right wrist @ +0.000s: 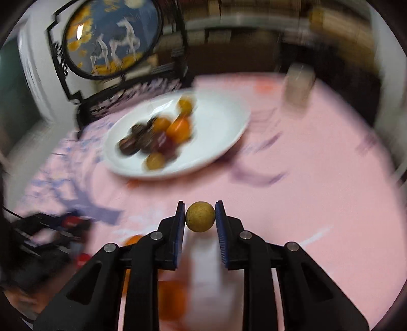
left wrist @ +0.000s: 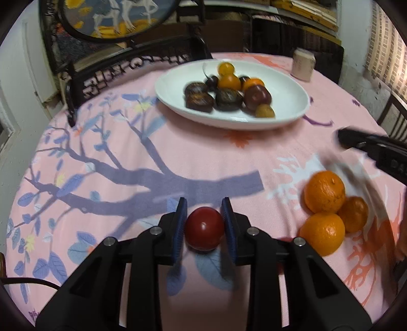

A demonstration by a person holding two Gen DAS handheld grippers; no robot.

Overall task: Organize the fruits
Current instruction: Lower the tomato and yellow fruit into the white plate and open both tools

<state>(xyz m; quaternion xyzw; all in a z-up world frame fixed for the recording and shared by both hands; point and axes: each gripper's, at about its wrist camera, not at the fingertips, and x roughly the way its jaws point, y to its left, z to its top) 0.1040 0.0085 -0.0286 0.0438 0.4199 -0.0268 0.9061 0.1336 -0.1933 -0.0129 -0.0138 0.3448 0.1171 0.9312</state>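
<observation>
My left gripper [left wrist: 204, 220] is shut on a dark red round fruit [left wrist: 204, 228], held just over the pink tablecloth. Three oranges [left wrist: 324, 191] lie clustered to its right. A white oval plate [left wrist: 175, 91] at the far side carries several fruits, orange, dark brown and yellowish. In the right wrist view my right gripper [right wrist: 200, 216] is shut on a small tan round fruit [right wrist: 200, 216], lifted above the cloth. That view is blurred by motion; the white plate [right wrist: 218, 122] lies ahead and to the left. The right gripper's black body [left wrist: 371, 147] shows at the right edge of the left view.
A beige jar [left wrist: 303, 65] stands beyond the plate at the table's far right. A dark carved chair back [left wrist: 132, 68] and a round framed picture [left wrist: 112, 17] stand behind the table at the left. The left gripper [right wrist: 51, 229] appears blurred at the lower left.
</observation>
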